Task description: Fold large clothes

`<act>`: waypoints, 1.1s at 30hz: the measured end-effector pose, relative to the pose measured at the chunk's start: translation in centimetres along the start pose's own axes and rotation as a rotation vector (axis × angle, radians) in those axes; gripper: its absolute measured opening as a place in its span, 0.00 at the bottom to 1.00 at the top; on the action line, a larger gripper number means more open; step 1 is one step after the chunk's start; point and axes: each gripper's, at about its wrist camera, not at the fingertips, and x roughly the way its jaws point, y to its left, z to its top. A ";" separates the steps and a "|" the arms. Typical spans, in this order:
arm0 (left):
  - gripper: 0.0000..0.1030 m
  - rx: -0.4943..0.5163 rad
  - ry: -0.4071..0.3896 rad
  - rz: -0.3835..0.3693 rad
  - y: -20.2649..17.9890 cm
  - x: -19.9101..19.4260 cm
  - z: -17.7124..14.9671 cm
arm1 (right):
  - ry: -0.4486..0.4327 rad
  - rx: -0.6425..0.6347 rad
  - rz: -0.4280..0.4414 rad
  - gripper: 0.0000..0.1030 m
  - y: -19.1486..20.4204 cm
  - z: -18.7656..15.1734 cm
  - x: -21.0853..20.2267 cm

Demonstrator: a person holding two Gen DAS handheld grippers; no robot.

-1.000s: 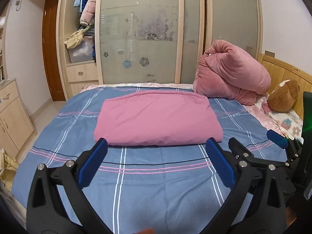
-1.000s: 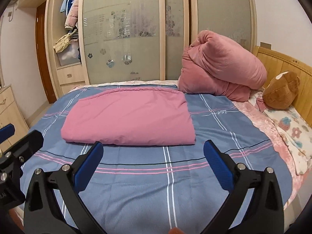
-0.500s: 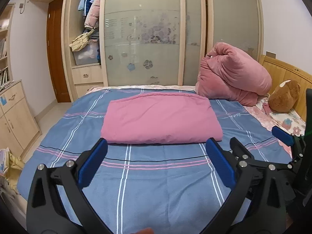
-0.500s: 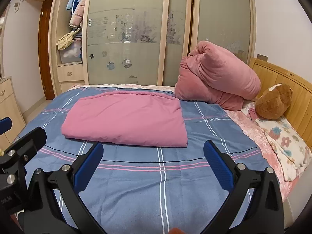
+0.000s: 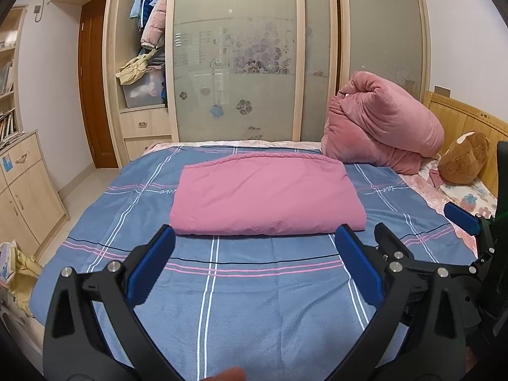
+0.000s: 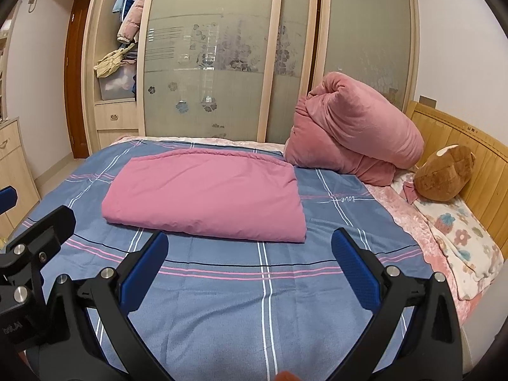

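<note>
A pink cloth (image 5: 266, 195) lies folded into a flat rectangle in the middle of the blue plaid bed (image 5: 241, 289). It also shows in the right wrist view (image 6: 206, 195). My left gripper (image 5: 254, 238) is open and empty, held above the bed short of the cloth's near edge. My right gripper (image 6: 250, 244) is open and empty too, held level beside the left one, also short of the cloth. The right gripper's fingers (image 5: 462, 217) show at the right edge of the left wrist view.
A bundled pink quilt (image 5: 381, 130) sits at the bed's far right by the wooden headboard (image 6: 470, 162). A brown plush toy (image 6: 443, 173) lies on a floral pillow (image 6: 460, 238). A sliding-door wardrobe (image 5: 263, 54) stands behind the bed. A low cabinet (image 5: 25, 190) stands at left.
Both grippers have pulled back and risen a little from the folded cloth, so it looks smaller and farther. The cloth has not moved. Both grippers stayed open.
</note>
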 end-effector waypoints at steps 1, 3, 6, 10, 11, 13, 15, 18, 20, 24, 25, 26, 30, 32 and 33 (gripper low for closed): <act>0.98 0.000 -0.001 0.001 0.0 0.0 0.0 | 0.000 -0.001 -0.001 0.99 0.1 -0.1 -0.1; 0.98 0.003 -0.002 0.003 0.0 0.0 0.0 | 0.001 -0.001 -0.001 0.99 0.2 -0.1 -0.1; 0.98 0.009 -0.006 0.003 0.1 -0.2 0.0 | 0.002 0.000 -0.001 0.99 0.3 -0.1 -0.1; 0.98 0.013 -0.008 0.003 0.1 -0.2 -0.1 | 0.002 -0.003 -0.007 0.99 0.4 -0.2 -0.2; 0.98 0.013 -0.008 0.002 0.0 -0.2 -0.1 | 0.001 -0.002 -0.007 0.99 0.5 -0.2 -0.2; 0.98 0.012 -0.008 -0.001 0.0 -0.1 -0.1 | 0.002 -0.002 -0.005 0.99 0.3 -0.1 -0.1; 0.98 0.013 -0.008 0.000 0.0 -0.1 -0.1 | 0.003 -0.003 -0.003 0.99 0.3 -0.1 -0.1; 0.98 0.013 -0.005 -0.002 -0.1 0.0 -0.1 | 0.002 -0.004 -0.006 0.99 0.4 -0.2 -0.1; 0.98 0.014 -0.003 -0.004 0.0 0.0 -0.2 | 0.004 -0.002 -0.002 0.99 0.4 -0.2 -0.1; 0.98 0.016 -0.002 -0.004 -0.1 0.0 -0.2 | 0.006 0.000 -0.001 0.99 0.4 -0.2 -0.1; 0.98 0.016 -0.002 -0.004 -0.1 0.1 -0.1 | 0.006 0.001 0.000 0.99 0.4 -0.2 -0.1; 0.98 0.015 -0.001 -0.004 -0.2 0.1 -0.1 | 0.006 0.002 0.001 0.99 0.3 -0.2 -0.1; 0.98 0.016 -0.003 -0.004 -0.2 0.0 -0.2 | 0.005 0.000 0.000 0.99 0.3 -0.2 -0.1; 0.98 0.016 -0.002 -0.003 -0.1 0.1 -0.2 | 0.007 0.000 0.003 0.99 0.4 -0.2 -0.1; 0.98 0.015 -0.001 -0.003 -0.1 0.1 -0.1 | 0.007 -0.001 0.003 0.99 0.4 -0.2 0.0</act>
